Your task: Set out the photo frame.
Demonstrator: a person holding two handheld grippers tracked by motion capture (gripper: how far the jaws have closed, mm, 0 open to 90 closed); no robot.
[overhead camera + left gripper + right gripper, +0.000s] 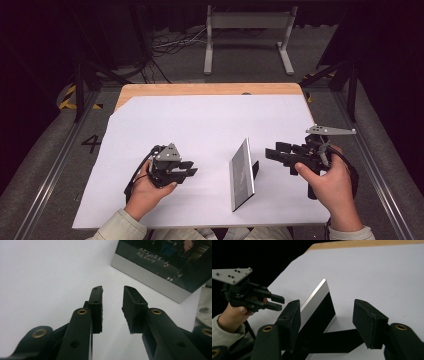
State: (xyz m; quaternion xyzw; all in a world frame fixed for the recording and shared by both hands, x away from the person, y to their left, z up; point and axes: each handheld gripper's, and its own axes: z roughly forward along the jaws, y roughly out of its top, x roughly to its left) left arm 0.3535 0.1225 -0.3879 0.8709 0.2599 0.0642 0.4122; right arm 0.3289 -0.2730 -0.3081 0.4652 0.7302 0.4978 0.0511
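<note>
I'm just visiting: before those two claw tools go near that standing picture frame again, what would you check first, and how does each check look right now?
1. Picture frame standing on its own on the white sheet: ok, it is propped up by its black back stand.
2. Left gripper empty: ok, its jaws stand apart with nothing between them.
3. Right gripper empty: ok, its jaws are apart and not touching the frame.
4. Both grippers clear of the frame: ok, one on each side, gaps visible.
5. Frame steady enough not to tip when touched: cannot tell.
6. Frame away from the sheet's near edge: not ok, it stands close to it.
</note>
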